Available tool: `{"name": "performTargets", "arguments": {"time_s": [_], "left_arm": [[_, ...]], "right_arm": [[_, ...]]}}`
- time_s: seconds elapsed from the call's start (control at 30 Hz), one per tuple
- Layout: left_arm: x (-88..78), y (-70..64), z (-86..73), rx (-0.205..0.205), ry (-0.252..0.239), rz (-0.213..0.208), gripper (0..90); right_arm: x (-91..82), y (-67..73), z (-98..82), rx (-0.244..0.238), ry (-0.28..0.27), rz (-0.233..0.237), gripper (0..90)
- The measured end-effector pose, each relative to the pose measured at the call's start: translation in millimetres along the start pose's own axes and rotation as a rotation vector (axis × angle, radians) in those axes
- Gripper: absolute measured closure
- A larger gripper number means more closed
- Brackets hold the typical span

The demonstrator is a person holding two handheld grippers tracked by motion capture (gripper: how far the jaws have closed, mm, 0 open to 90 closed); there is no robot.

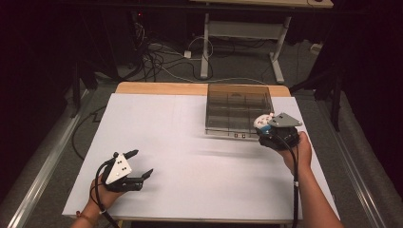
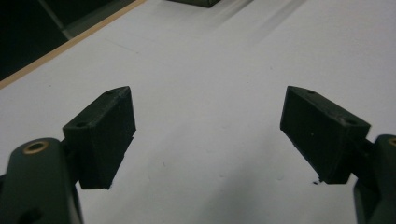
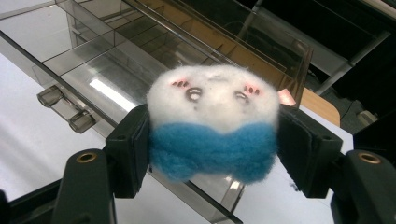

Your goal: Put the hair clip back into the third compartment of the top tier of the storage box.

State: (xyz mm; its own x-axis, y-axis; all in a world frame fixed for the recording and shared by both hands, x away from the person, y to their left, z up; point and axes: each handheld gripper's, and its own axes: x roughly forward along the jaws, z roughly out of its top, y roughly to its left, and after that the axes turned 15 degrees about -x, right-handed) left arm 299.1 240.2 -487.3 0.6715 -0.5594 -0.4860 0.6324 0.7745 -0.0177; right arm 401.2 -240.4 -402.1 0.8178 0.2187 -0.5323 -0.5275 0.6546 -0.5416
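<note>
Your right gripper clamped on fuzzy white-and-blue plush toy, hovering at clear compartment box near-right corner, about 2 o'clock on white tabletop. Your left gripper parked at 7 o'clock, jaws spread, nothing between. Wood strip along far edge; dark room, cables on floor, desk legs behind.

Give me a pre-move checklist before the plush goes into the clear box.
1. Grip: right hand-held gripper clamps the white-and-blue fuzzy plush toy on both sides: ok.
2. Toy seated squarely between the pads: ok.
3. Clear plastic compartment box open on top: cannot tell.
4. Toy over a compartment: not ok, it is at the box's near right corner.
5. Left hand-held gripper open, on the white table, away from the box: ok.
</note>
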Motion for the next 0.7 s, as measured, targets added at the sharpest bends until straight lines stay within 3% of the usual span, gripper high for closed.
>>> {"name": "performTargets", "arguments": {"time_s": [0.2,0.23,0.4,0.5,0.7], "left_arm": [[0.5,-0.9,0.4,-0.006,-0.001,0.002,17.6],[0.8,-0.4,0.6,-0.010,0.000,0.000,17.6],[0.6,0.1,0.4,-0.010,-0.001,-0.001,17.6],[0.3,0.9,0.0,-0.019,-0.001,-0.007,17.6],[-0.3,2.3,0.6,-0.016,-0.013,-0.005,17.7]], "right_arm": [[2.9,1.4,3.1,0.015,0.003,0.016,32.2],[3.0,2.6,5.1,-0.003,0.008,0.009,31.4],[2.4,5.0,7.5,-0.004,-0.004,0.030,29.8],[1.2,5.8,8.3,0.000,-0.013,0.014,29.4],[-5.7,2.1,10.2,0.031,-0.071,-0.011,41.2]]}}
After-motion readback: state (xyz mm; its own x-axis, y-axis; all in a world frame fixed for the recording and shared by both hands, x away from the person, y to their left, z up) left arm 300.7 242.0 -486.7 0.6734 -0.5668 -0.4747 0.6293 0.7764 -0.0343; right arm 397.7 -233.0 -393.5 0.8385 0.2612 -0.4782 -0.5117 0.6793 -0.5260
